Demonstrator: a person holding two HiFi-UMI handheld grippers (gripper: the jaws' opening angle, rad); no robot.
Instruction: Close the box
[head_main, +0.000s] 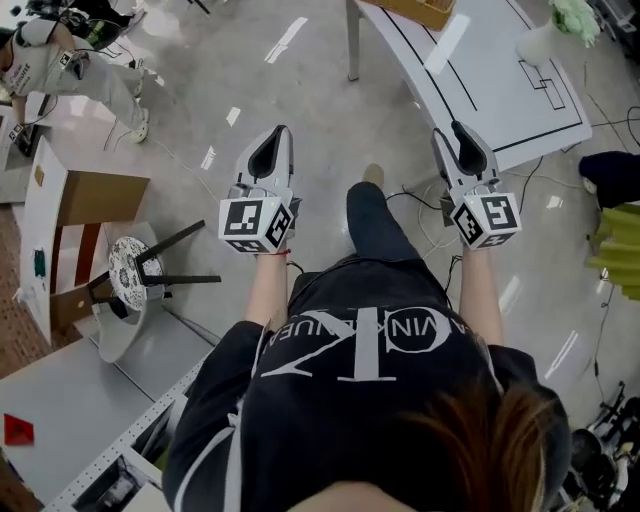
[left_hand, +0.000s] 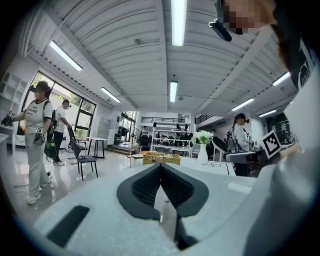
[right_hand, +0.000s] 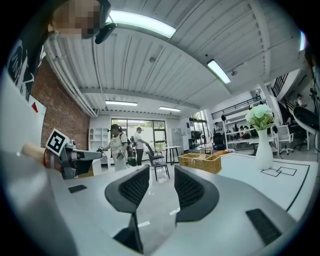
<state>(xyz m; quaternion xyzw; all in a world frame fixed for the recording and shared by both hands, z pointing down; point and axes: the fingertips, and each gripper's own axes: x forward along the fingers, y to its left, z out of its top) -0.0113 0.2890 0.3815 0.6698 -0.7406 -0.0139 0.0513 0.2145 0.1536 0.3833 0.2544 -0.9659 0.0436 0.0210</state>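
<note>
Though visible — cardboard box (head_main: 100, 197), contents unclear

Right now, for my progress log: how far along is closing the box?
Done: nothing visible. In hand: nothing. The left gripper is shut and empty, and the right gripper is open and empty, both raised over the floor. Left: the cardboard box at the person's left looks open and untouched.

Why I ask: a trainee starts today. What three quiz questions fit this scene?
1. True or false: the left gripper has its fingers together.
2. What is between the fingers of the right gripper? A nothing; B a box flap; C a cable.
3. Fill in: on the white table, the flowers stand in a white ____.
Key: 1 true; 2 A; 3 vase.
</note>
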